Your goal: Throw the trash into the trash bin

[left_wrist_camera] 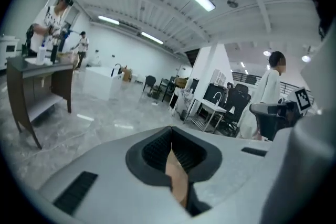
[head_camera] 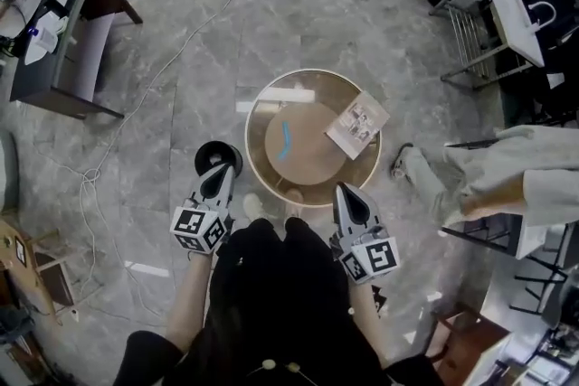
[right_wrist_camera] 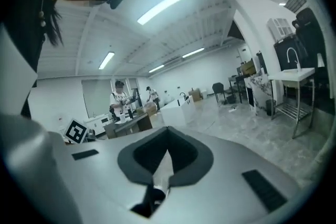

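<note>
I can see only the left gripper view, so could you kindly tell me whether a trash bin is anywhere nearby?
Observer: Yes, the head view shows a black round bin on the floor beside the round table, at the tip of the left hand-held gripper.
Operator: Thank you. Is anything lying on that table?
Observer: A printed booklet lies near its right rim.
Operator: And is the right hand-held gripper open?
Observer: No, its own view shows the jaws together.

Round table (head_camera: 308, 90) — booklet (head_camera: 357, 124) and blue strip (head_camera: 286, 140) on it.
</note>
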`<control>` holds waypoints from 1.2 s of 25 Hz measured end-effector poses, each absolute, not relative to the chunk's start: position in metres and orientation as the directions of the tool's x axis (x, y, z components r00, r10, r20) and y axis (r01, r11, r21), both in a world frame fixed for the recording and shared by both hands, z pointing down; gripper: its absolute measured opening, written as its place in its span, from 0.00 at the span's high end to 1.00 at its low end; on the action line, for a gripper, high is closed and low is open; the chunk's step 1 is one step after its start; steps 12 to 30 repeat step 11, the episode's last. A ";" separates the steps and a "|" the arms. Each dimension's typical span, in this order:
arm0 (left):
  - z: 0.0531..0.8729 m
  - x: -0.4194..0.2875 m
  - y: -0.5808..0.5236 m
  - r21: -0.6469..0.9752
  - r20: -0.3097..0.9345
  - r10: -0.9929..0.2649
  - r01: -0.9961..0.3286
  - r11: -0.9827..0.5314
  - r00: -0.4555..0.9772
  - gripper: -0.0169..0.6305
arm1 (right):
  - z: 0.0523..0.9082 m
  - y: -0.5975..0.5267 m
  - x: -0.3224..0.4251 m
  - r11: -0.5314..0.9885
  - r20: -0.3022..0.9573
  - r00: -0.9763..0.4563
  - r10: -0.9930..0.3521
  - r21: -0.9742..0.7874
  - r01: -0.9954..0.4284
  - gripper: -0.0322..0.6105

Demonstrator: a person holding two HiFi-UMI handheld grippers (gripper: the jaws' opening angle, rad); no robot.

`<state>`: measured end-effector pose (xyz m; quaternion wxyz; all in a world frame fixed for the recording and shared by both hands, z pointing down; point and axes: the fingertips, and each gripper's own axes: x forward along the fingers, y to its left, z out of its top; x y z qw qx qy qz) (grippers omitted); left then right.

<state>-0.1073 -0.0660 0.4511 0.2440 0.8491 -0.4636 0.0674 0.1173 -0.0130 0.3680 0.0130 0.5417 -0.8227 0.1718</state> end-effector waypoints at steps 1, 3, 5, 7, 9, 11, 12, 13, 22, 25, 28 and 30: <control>0.433 -0.105 -0.067 0.315 0.307 -0.769 -0.823 -0.474 0.560 0.96 | 0.355 -0.012 0.118 0.363 0.180 -0.413 -0.893 -0.257 -0.896 0.95; 0.400 -0.100 -0.069 0.244 0.247 -0.791 -0.826 -0.508 0.560 0.96 | 0.332 -0.011 0.117 0.385 0.138 -0.421 -0.896 -0.227 -0.894 0.95; 0.374 -0.094 -0.068 0.191 0.193 -0.803 -0.824 -0.534 0.564 0.96 | 0.316 -0.011 0.118 0.403 0.110 -0.427 -0.898 -0.188 -0.896 0.95; 0.355 -0.090 -0.067 0.172 0.148 -0.811 -0.822 -0.543 0.566 0.96 | 0.304 -0.012 0.119 0.419 0.079 -0.433 -0.898 -0.151 -0.895 0.95; 0.341 -0.090 -0.066 0.181 0.107 -0.820 -0.822 -0.540 0.562 0.96 | 0.292 -0.013 0.117 0.434 0.044 -0.442 -0.896 -0.129 -0.892 0.95; 0.328 -0.090 -0.067 0.198 0.068 -0.829 -0.822 -0.534 0.555 0.96 | 0.281 -0.015 0.115 0.447 0.012 -0.451 -0.892 -0.114 -0.887 0.95; 0.328 -0.090 -0.067 0.198 0.068 -0.829 -0.822 -0.534 0.555 0.96 | 0.281 -0.015 0.115 0.447 0.012 -0.451 -0.892 -0.114 -0.887 0.95; 0.328 -0.090 -0.067 0.198 0.068 -0.829 -0.822 -0.534 0.555 0.96 | 0.281 -0.015 0.115 0.447 0.012 -0.451 -0.892 -0.114 -0.887 0.95; 0.328 -0.090 -0.067 0.198 0.068 -0.829 -0.822 -0.534 0.555 0.96 | 0.281 -0.015 0.115 0.447 0.012 -0.451 -0.892 -0.114 -0.887 0.95; 0.328 -0.090 -0.067 0.198 0.068 -0.829 -0.822 -0.534 0.555 0.96 | 0.281 -0.015 0.115 0.447 0.012 -0.451 -0.892 -0.114 -0.887 0.95; 0.328 -0.090 -0.067 0.198 0.068 -0.829 -0.822 -0.534 0.555 0.96 | 0.281 -0.015 0.115 0.447 0.012 -0.451 -0.892 -0.114 -0.887 0.95; 0.328 -0.090 -0.067 0.198 0.068 -0.829 -0.822 -0.534 0.555 0.96 | 0.281 -0.015 0.115 0.447 0.012 -0.451 -0.892 -0.114 -0.887 0.95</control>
